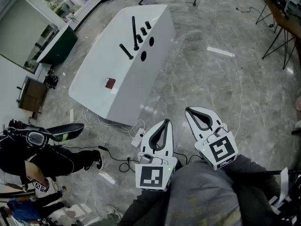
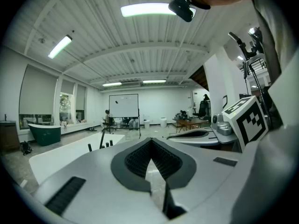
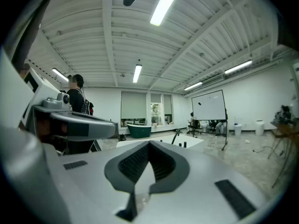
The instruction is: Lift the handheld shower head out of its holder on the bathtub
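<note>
Step in hand: the approach. The left gripper (image 1: 166, 122) and right gripper (image 1: 188, 110) are side by side close to the body, well apart from the bathtub (image 1: 96, 91). Each gripper view shows its jaws together at the tip with nothing between them.

Task's thing: I judge the shower head (image 1: 135, 32) to be the tall, thin black rod standing on the tub's flat white deck, toward the far end. Short black knobs (image 1: 145, 28) sit just beside it, and a second black bar (image 1: 126, 51) lies angled near its foot. That bar is probably the spout. The holder cannot be made out at this range.

To do it well:
- Close in on the tub first.
- Spread one gripper's jaws before reaching.
- Set the pads square across the rod, around its middle, then clamp.
- Draw it out along its own axis so that it does not bind in the holder.
- The finish looks smooth and dark and is likely slippery, so grip firmly before lifting.
</note>
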Demonstrator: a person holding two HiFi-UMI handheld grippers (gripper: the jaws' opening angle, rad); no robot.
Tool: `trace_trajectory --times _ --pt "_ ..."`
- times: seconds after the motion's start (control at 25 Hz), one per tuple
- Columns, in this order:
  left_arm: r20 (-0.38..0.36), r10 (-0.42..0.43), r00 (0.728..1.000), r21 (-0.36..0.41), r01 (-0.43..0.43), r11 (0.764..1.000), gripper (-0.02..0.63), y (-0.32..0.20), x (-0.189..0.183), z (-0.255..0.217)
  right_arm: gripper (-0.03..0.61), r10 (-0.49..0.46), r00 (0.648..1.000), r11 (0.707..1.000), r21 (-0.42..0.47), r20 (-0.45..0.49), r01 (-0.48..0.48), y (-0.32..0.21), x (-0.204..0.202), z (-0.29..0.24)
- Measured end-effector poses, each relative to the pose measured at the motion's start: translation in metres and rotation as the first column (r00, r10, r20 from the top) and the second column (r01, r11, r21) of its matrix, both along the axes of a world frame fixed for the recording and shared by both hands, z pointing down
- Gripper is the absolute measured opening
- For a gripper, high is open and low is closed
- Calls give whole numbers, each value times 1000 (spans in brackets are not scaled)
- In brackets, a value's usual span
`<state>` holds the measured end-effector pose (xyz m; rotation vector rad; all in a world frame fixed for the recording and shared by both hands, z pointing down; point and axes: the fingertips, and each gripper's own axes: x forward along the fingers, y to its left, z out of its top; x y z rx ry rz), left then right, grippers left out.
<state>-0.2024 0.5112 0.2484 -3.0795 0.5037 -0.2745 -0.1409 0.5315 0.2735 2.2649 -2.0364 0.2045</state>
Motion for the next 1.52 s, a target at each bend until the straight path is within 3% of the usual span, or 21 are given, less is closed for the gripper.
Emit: trace_trajectory --times 0.36,0.68,0.96,1.28,1.52 --pt "23 1 1000 -4 -1 1000 2 6 8 6 5 -14 1000 999 30 5 14 2 7 -1" --pt "56 -41 998 11 40 999 2 20 55 8 5 -64 996 996 64 55 60 15 57 4" --pt "105 -100 989 -10 101 995 2 36 68 15 5 -69 993 996 71 95 63 26 90 10" --pt "114 -126 986 -42 131 990 2 18 74 26 5 -105 988 994 27 110 103 8 91 25" --pt "68 -121 990 -70 126 990 2 -23 84 38 5 -102 992 995 -16 74 104 -22 94 36"
